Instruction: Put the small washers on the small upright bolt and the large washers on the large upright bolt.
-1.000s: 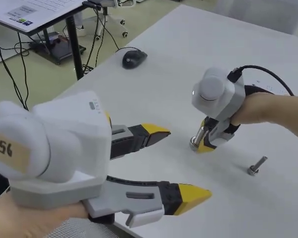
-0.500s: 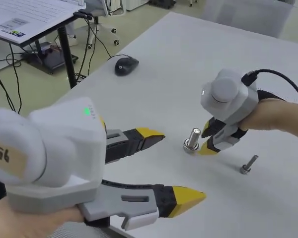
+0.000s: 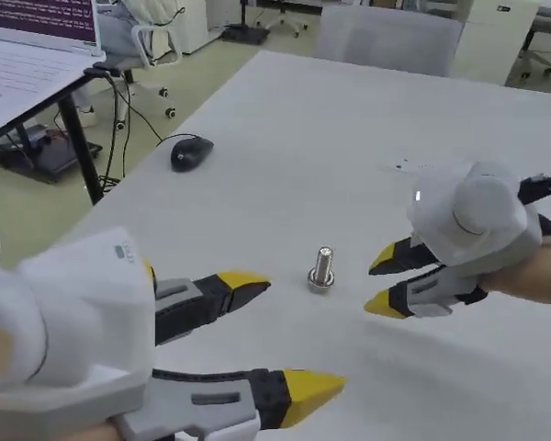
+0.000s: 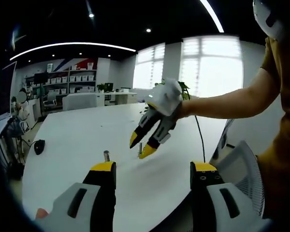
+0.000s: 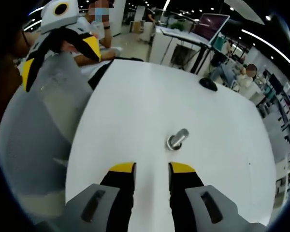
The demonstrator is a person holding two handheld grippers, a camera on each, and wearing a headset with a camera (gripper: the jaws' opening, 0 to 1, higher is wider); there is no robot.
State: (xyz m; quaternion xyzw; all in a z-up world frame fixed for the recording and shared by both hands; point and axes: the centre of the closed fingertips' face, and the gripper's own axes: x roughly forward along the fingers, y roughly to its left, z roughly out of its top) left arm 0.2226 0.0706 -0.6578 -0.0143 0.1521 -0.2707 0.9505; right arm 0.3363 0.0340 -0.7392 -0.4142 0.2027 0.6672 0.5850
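The large bolt (image 3: 321, 269) stands upright on the white table (image 3: 349, 138), with a wider metal ring at its base. My right gripper (image 3: 378, 283) is a short way to its right, open, with nothing between its fingers. In the right gripper view the large bolt (image 5: 178, 137) lies just beyond the open right gripper (image 5: 152, 168). My left gripper (image 3: 285, 335) is wide open and empty at the near left. In the left gripper view the left gripper (image 4: 153, 166) faces the large bolt (image 4: 106, 155) and the right gripper (image 4: 140, 146).
A black mouse (image 3: 191, 152) lies at the table's far left, near the edge. A laptop (image 3: 28, 46) sits on a side desk beyond it, with cables hanging below. A grey chair (image 3: 386, 41) stands at the far end of the table.
My right gripper has drawn back from the large bolt to the right, with its jaws open. The head camera has shifted, and the small bolt seen earlier is out of sight.
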